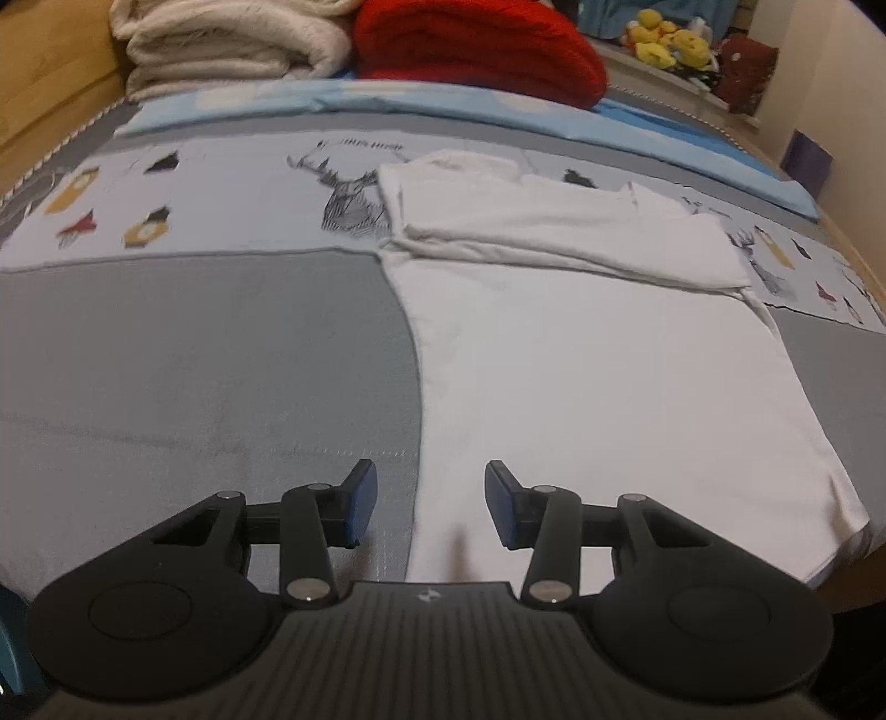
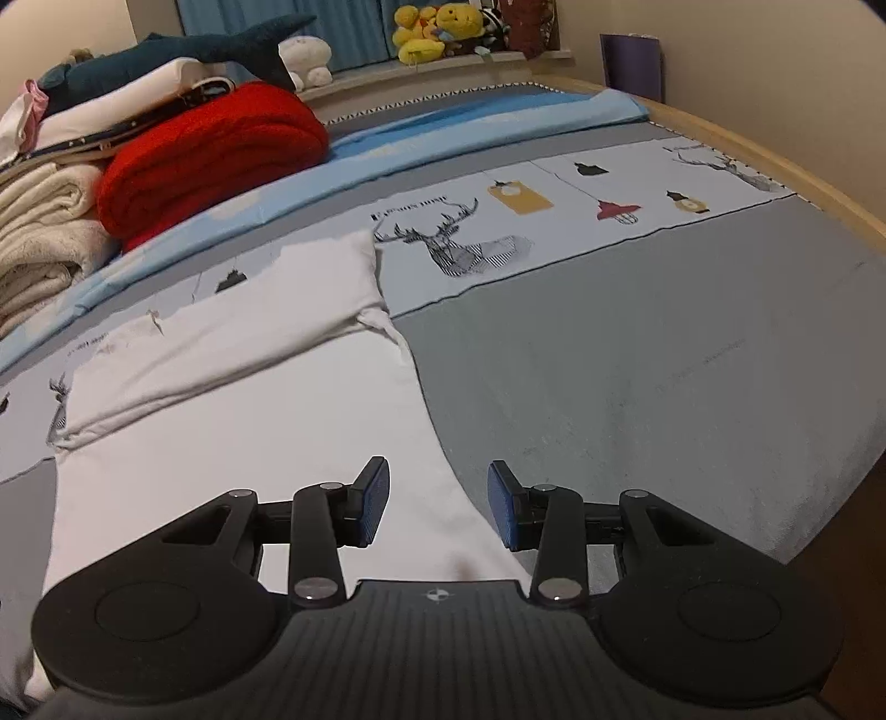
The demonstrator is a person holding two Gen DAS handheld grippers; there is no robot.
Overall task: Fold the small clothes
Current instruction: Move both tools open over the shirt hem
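A white t-shirt (image 1: 598,354) lies flat on the grey bed cover, its top part and sleeves folded down over the body. My left gripper (image 1: 432,507) is open and empty, hovering over the shirt's near left hem corner. In the right wrist view the same shirt (image 2: 266,399) fills the left half. My right gripper (image 2: 437,507) is open and empty, straddling the shirt's near right edge just above the hem.
The bed cover (image 1: 194,360) is grey with a printed deer band (image 2: 459,243). A red blanket (image 1: 476,44) and cream towels (image 1: 232,44) are stacked at the head. Plush toys (image 2: 437,27) sit on the sill. A wooden bed frame (image 2: 775,160) runs along the edge.
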